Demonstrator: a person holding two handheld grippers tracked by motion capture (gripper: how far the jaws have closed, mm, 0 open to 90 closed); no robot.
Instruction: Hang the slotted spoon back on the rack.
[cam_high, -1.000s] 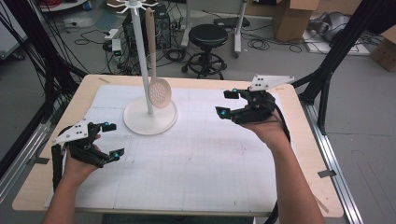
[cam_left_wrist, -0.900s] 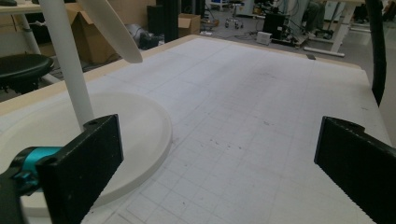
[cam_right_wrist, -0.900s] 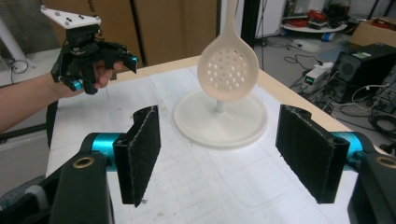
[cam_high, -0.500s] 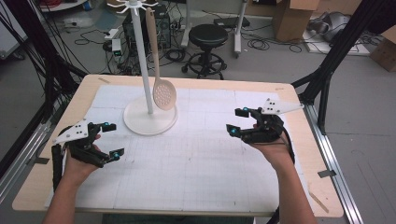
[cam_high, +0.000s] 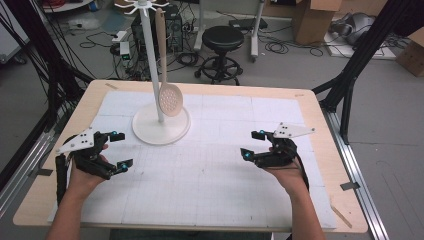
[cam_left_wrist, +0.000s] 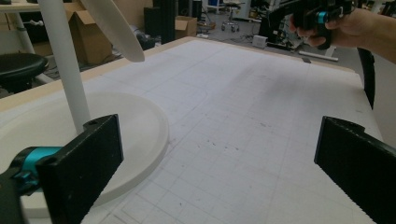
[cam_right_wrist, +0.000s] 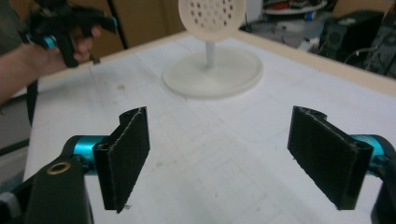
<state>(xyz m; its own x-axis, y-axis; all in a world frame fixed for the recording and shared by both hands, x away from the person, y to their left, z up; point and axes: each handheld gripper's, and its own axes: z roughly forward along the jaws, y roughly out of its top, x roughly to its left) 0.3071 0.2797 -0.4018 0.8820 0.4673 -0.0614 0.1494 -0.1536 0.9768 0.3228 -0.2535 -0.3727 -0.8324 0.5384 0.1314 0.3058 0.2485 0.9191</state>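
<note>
Skimmer (cam_high: 170, 98) hangs from the stand (cam_high: 160, 125) at 11 o'clock on the worktop (cam_high: 210, 175); left tongs (cam_high: 118, 150) and right tongs (cam_high: 253, 145) wide, empty, seemingly parked clear

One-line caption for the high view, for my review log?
Both tools, left and right, open over the gridded mat; a slotted spoon hangs on the white stand.

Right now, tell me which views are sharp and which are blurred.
High view: evenly lit and fairly sharp, stand and spoon clear. Left gripper view: mat grid sharp, spoon edge soft. Right gripper view: jaws crisp, spoon and stand base out of focus, pale and washed out.
</note>
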